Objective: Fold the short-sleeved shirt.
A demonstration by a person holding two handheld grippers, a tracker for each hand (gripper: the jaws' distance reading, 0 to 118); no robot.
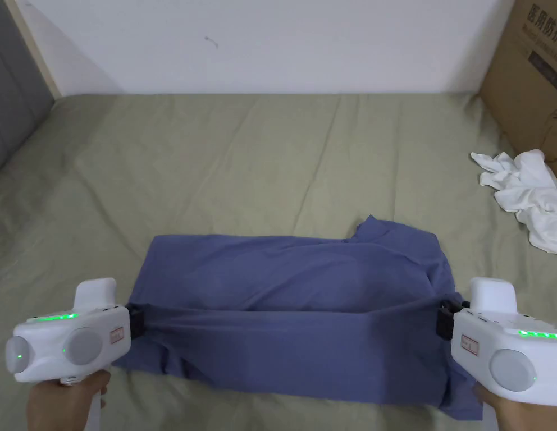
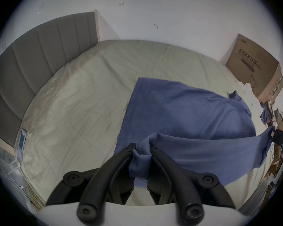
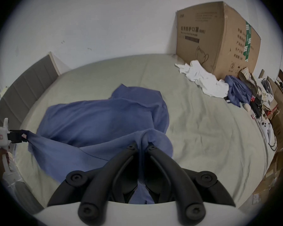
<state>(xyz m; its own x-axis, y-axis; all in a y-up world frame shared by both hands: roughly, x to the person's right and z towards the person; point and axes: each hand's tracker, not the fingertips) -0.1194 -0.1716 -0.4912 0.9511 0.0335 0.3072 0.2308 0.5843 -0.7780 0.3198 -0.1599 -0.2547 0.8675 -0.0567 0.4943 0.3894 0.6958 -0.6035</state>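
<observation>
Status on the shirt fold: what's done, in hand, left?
Done: the shirt is spread on the bed. In hand: the left gripper and right gripper each pinch the near edge, lifted taut between them. Left: lay that edge over the far part, then the remaining folds.

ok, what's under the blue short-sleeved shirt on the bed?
The olive-green bed sheet shows all round the blue short-sleeved shirt. The left gripper and right gripper lift its near edge. What lies beneath the flat part is covered.
</observation>
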